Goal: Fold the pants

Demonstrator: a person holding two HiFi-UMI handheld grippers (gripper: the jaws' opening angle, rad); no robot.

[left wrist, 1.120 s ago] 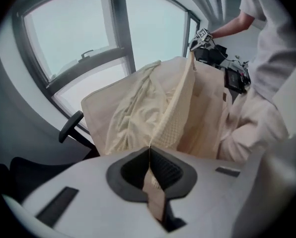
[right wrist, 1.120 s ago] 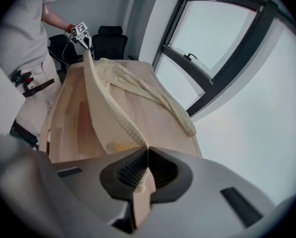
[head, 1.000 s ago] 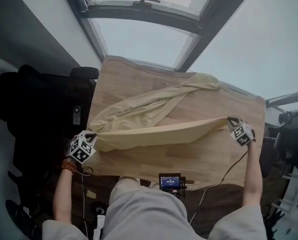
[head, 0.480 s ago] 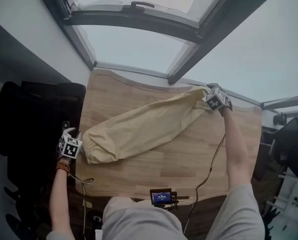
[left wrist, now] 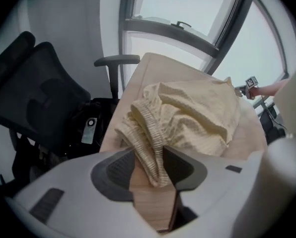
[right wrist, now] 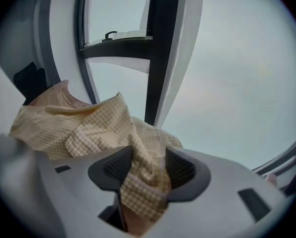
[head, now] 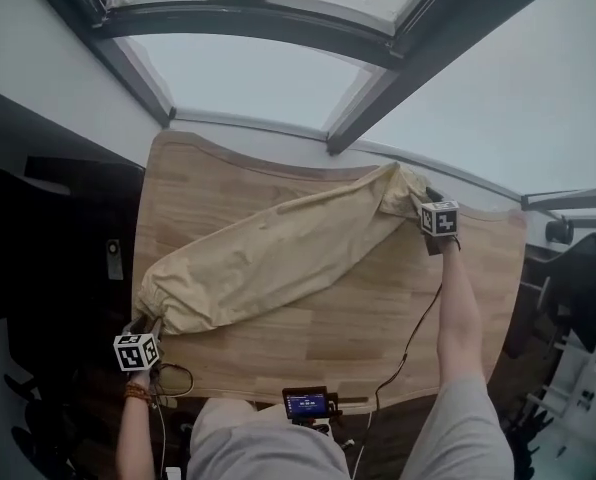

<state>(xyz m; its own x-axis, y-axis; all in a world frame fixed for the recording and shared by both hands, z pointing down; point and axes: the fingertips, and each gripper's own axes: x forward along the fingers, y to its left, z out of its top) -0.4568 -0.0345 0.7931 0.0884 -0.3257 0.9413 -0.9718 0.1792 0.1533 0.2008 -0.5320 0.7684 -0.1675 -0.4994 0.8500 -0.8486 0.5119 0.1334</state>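
The pale yellow pants [head: 278,253] lie doubled into one long band, slanting across the wooden table [head: 378,318] from front left to far right. My left gripper [head: 148,321] is at the band's front-left end. In the left gripper view its jaws [left wrist: 148,165] have just been opening and stand apart, with the ribbed waistband [left wrist: 147,140] lying loose between them. My right gripper [head: 419,198] is at the far right end. Its jaws [right wrist: 148,170] have just been opening too, and the checked leg hem [right wrist: 138,195] hangs slack between them.
A black office chair [head: 38,248] stands left of the table, close to the left gripper. A small lit screen [head: 306,404] is clamped at the front edge, and a cable [head: 410,353] runs over the wood to the right gripper. Window frames [head: 378,78] rise behind the far edge.
The right gripper carried the leg ends from the front right to the far right, laying the pants over themselves. The left gripper sank toward the front-left corner. The cloth now rests on the table.
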